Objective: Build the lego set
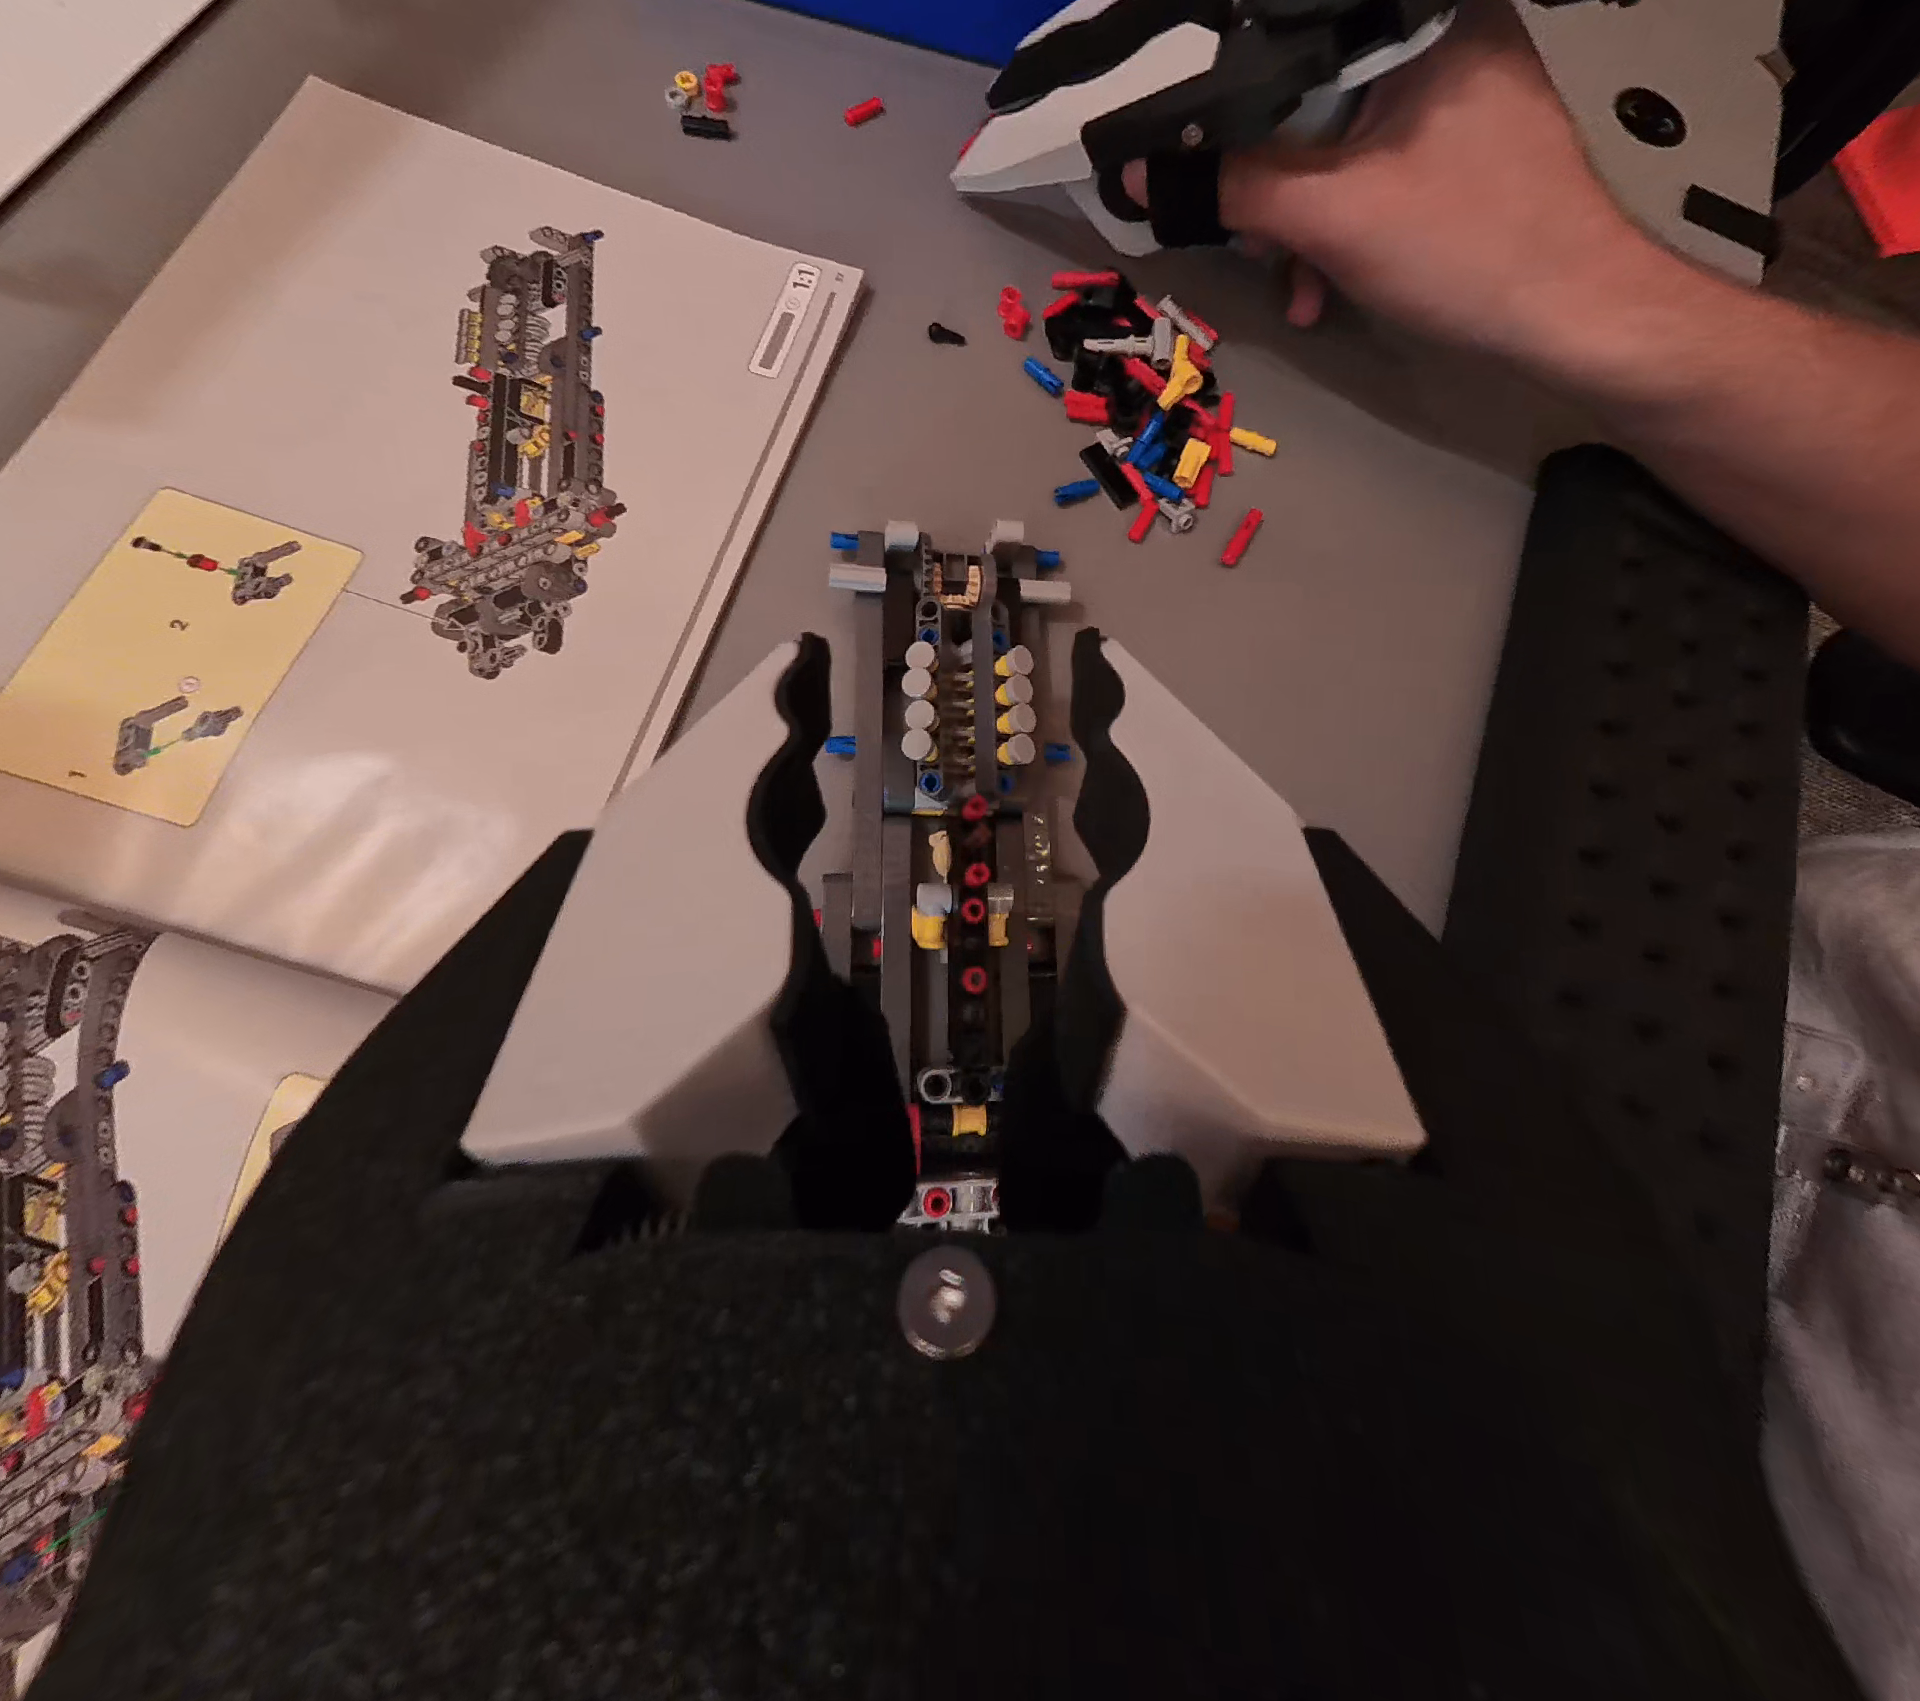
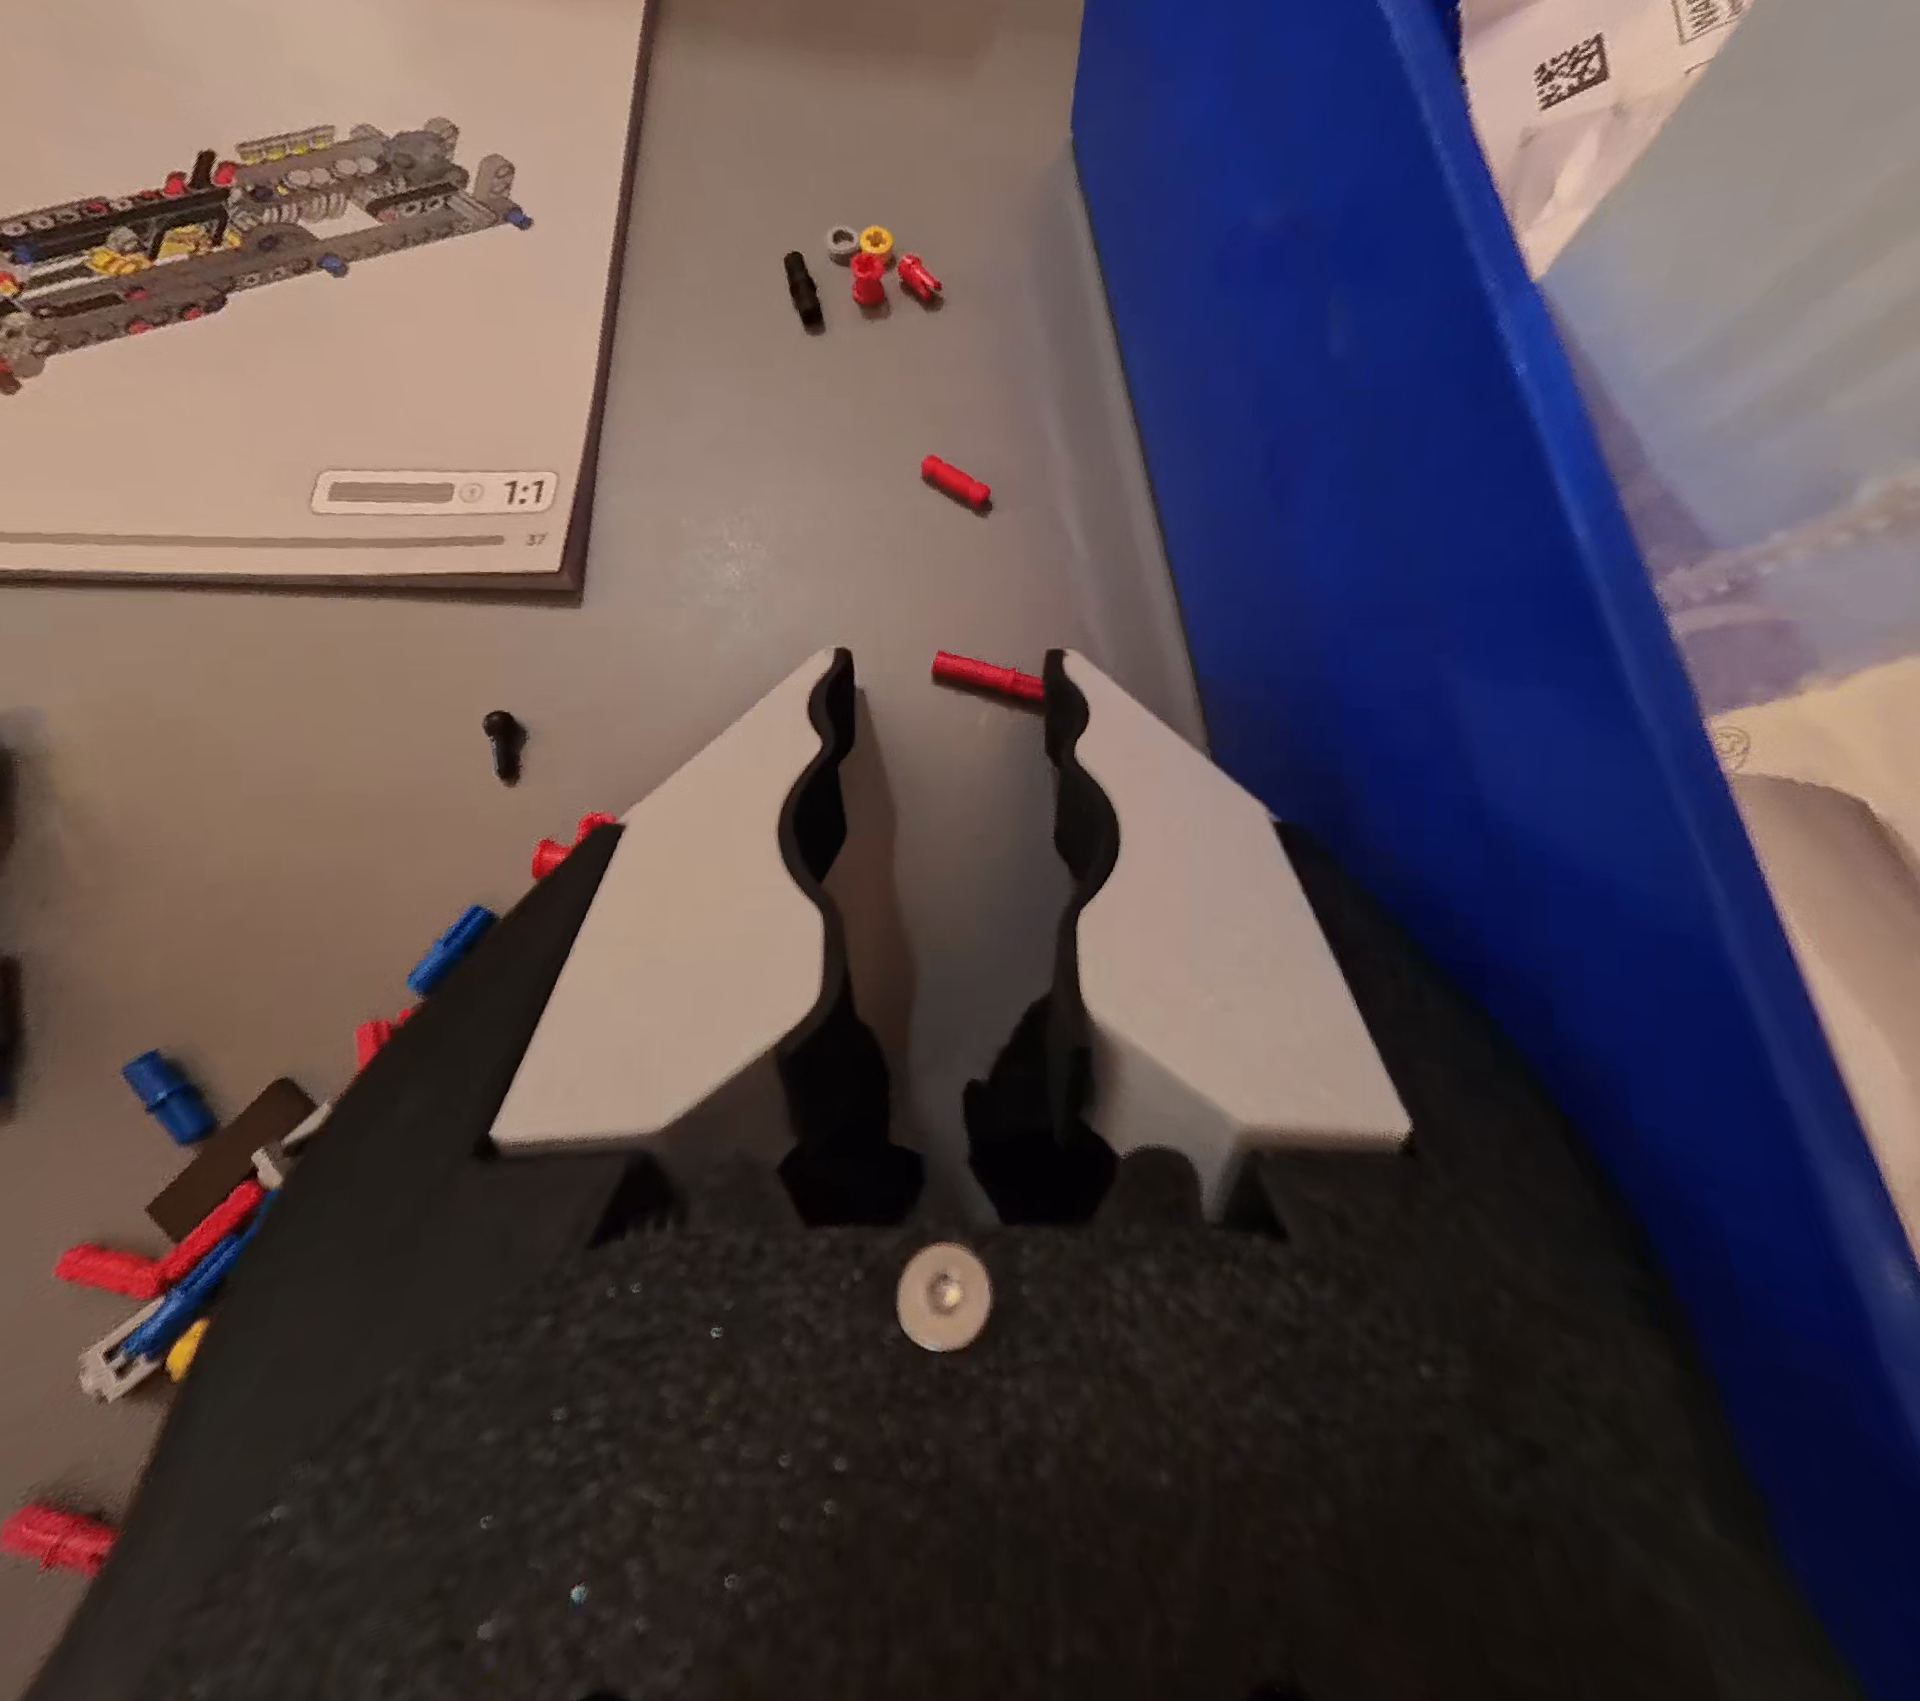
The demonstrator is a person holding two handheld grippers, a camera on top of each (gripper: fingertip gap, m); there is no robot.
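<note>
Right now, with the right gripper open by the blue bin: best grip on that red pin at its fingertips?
Probably the middle of the red pin, across its narrow width. It lies flat, crosswise to the right gripper, one end near the right finger. Turn the wrist a quarter, descend from above; the blue bin crowds the right.

dim warm indoor light | soft shadows | glare on booklet (image 1: pixel 416 799) | blurred, fisheye-bent edges

One chassis build (image 1: pixel 951 820), one blue bin (image 2: pixel 1351 508), one booklet (image 1: pixel 416 508)
</note>
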